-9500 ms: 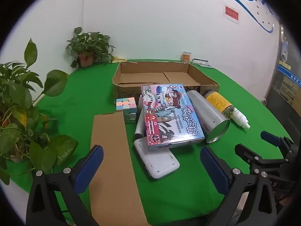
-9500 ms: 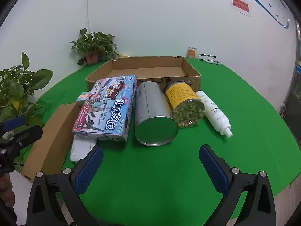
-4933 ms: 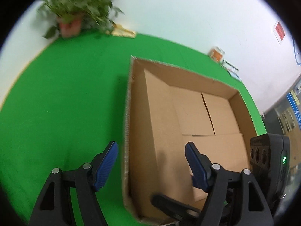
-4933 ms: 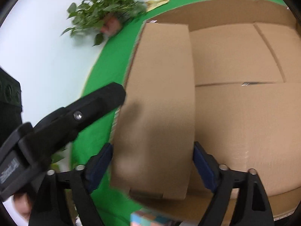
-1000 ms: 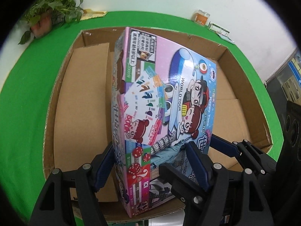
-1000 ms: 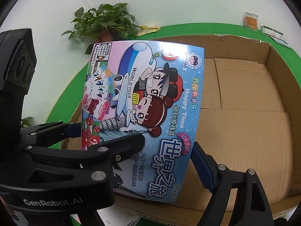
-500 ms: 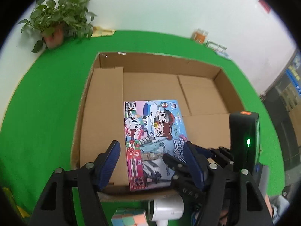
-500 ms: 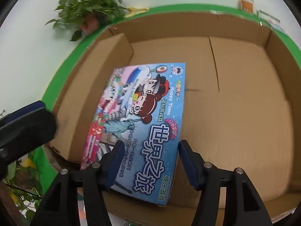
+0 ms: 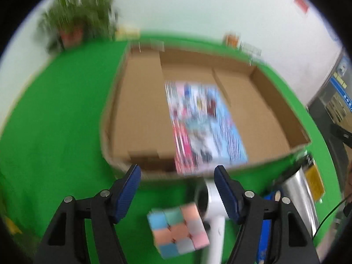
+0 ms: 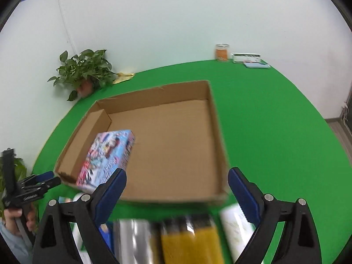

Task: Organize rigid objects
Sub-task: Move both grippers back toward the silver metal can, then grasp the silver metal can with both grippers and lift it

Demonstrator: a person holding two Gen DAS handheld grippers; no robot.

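Observation:
The colourful game box (image 9: 204, 129) lies flat inside the open cardboard box (image 9: 140, 171), near its front wall; it also shows in the right wrist view (image 10: 107, 156) within the cardboard box (image 10: 176, 198). My left gripper (image 9: 177, 189) is open and empty, pulled back over the green table above a pastel puzzle cube (image 9: 178, 231) and a white hair dryer (image 9: 214, 215). My right gripper (image 10: 176, 189) is open and empty at the box's front edge. Below it lie a silver can (image 10: 134, 242), a yellow-labelled jar (image 10: 191, 244) and a white bottle (image 10: 235, 231).
A brown cardboard piece (image 9: 140, 110) lies along the box's left side. A potted plant (image 10: 85, 74) stands at the back left. An orange jar (image 10: 222, 52) and small items sit by the far wall. The left gripper shows in the right wrist view (image 10: 33, 187).
Both grippers have let go of the game box, opened and pulled back out of the cardboard box toward the table's front. The game box stays inside.

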